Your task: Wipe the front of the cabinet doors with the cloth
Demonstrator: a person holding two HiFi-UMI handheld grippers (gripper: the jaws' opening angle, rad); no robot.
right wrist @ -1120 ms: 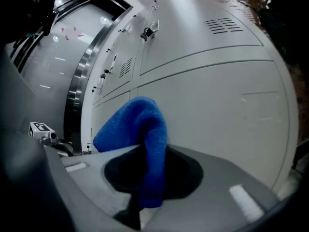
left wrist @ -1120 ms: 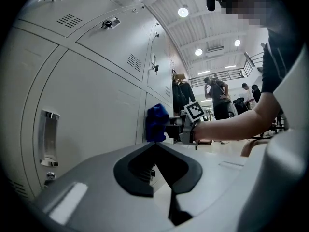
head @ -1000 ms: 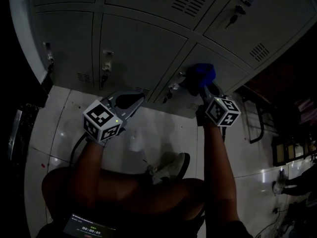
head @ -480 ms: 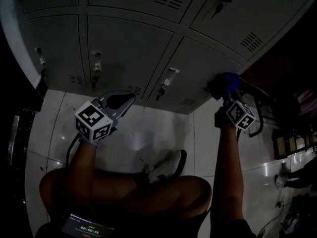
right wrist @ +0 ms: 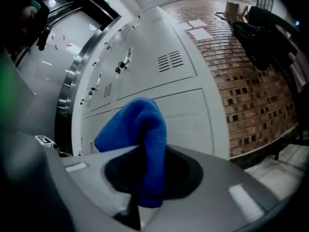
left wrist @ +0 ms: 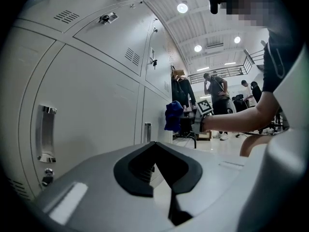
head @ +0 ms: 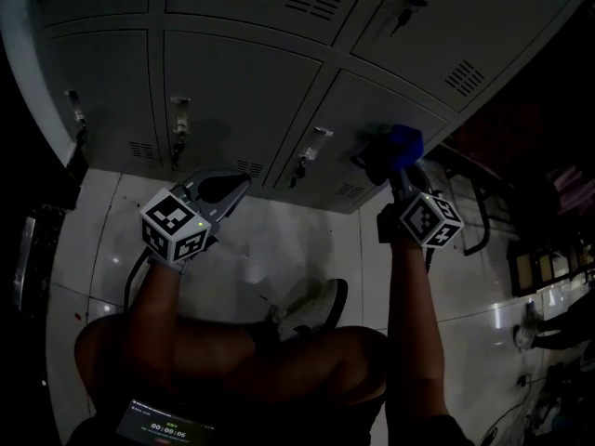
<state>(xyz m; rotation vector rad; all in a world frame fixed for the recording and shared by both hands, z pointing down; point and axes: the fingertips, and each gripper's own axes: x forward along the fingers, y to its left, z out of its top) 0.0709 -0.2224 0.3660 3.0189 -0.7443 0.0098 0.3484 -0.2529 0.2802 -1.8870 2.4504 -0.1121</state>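
A blue cloth [head: 403, 141] is pressed against the lower right cabinet door [head: 364, 105], to the right of that door's handle [head: 313, 145]. My right gripper [head: 391, 162] is shut on it. In the right gripper view the cloth [right wrist: 141, 125] bulges out of the jaws in front of the grey door [right wrist: 188, 114]. My left gripper [head: 241, 183] hangs low, shut and empty, a little off the lower middle door [head: 232, 86]. From the left gripper view, the left gripper [left wrist: 155, 145] points along the doors [left wrist: 96, 115] toward the cloth [left wrist: 172, 115].
The grey lockers have handles and key locks [head: 178, 119]. Below me are white floor tiles [head: 279, 235], my legs and a shoe [head: 314, 312]. A dark chair frame [head: 476, 214] stands at the right, beside a brick wall [right wrist: 256, 81]. People [left wrist: 217, 88] stand far off.
The right gripper carried the cloth rightward across the lower right door, then back left toward the handle. The left gripper stayed roughly where it was.
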